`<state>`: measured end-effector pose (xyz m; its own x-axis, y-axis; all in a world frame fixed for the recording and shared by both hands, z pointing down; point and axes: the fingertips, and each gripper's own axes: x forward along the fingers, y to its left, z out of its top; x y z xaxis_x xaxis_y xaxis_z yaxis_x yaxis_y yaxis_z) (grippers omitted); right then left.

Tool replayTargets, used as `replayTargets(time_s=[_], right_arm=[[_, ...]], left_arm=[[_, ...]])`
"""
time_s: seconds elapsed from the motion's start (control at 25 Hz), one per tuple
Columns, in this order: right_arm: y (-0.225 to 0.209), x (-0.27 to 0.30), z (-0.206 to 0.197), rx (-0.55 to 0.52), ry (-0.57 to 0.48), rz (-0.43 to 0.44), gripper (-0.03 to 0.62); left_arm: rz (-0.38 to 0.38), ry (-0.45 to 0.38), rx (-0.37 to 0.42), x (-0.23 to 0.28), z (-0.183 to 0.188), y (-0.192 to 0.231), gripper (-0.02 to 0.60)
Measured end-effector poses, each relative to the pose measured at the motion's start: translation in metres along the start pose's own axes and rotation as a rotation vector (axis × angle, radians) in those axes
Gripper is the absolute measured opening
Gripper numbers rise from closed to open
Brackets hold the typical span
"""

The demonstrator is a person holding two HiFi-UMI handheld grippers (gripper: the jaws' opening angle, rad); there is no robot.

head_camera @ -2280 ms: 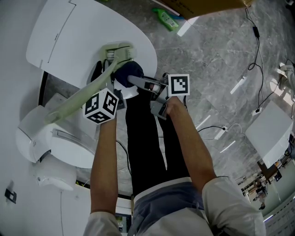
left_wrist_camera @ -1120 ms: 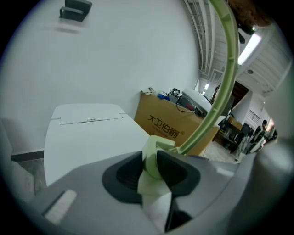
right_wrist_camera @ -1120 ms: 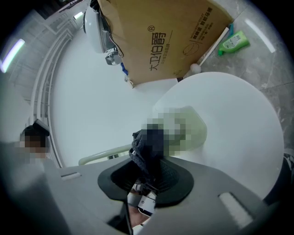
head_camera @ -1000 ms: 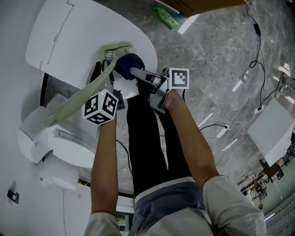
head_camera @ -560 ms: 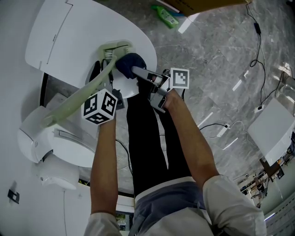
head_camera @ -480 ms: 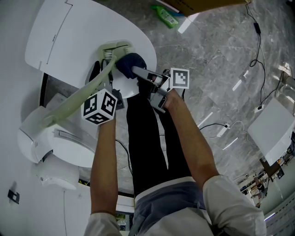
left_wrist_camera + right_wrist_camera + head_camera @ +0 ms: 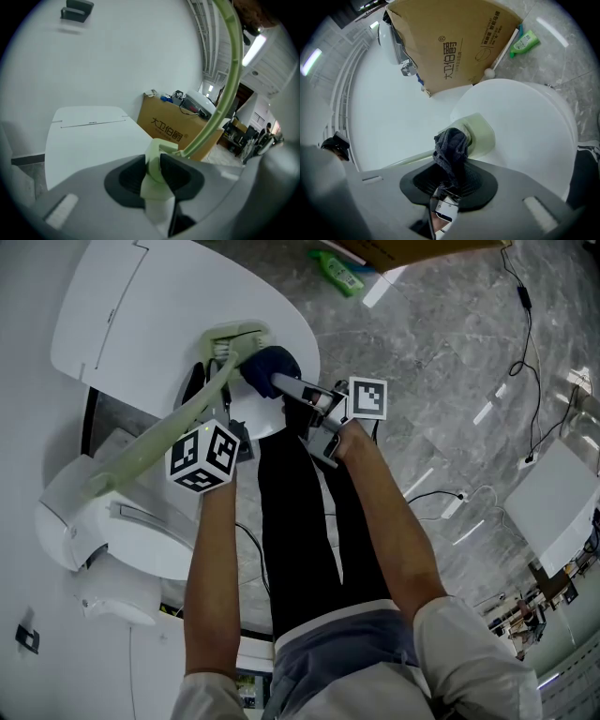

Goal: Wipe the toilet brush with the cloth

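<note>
The pale green toilet brush [image 7: 164,439] slants from lower left up to its head [image 7: 234,340] over the white toilet lid [image 7: 159,324]. My left gripper [image 7: 230,442] is shut on the brush handle [image 7: 154,166], whose shaft curves up and away in the left gripper view. My right gripper [image 7: 281,385] is shut on a dark blue cloth [image 7: 265,367], which is bunched against the brush just below its head. In the right gripper view the cloth [image 7: 451,152] presses on the green brush head [image 7: 480,133].
A white toilet body [image 7: 103,521] lies at the left. A green bottle [image 7: 339,279] and a cardboard box [image 7: 422,251] sit on the grey marble floor [image 7: 441,362]. Cables [image 7: 525,352] and a white box [image 7: 553,507] are at the right. The person's dark trousers [image 7: 300,531] fill the centre.
My right gripper has carried the cloth up along the brush toward its head. The left gripper and the brush have barely moved.
</note>
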<state>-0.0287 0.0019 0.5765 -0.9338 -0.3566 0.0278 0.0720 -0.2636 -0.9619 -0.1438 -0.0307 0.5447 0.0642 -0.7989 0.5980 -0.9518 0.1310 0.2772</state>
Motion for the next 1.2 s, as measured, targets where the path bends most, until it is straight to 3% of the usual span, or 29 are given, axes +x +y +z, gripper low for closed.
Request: replayTargets(time_s=[1.2], right_arm=[[-0.021,-0.016,0.006,-0.009,-0.063,-0.128,0.087]], left_arm=[[-0.018,-0.006,0.003,0.003,0.002,-0.003,0.0]])
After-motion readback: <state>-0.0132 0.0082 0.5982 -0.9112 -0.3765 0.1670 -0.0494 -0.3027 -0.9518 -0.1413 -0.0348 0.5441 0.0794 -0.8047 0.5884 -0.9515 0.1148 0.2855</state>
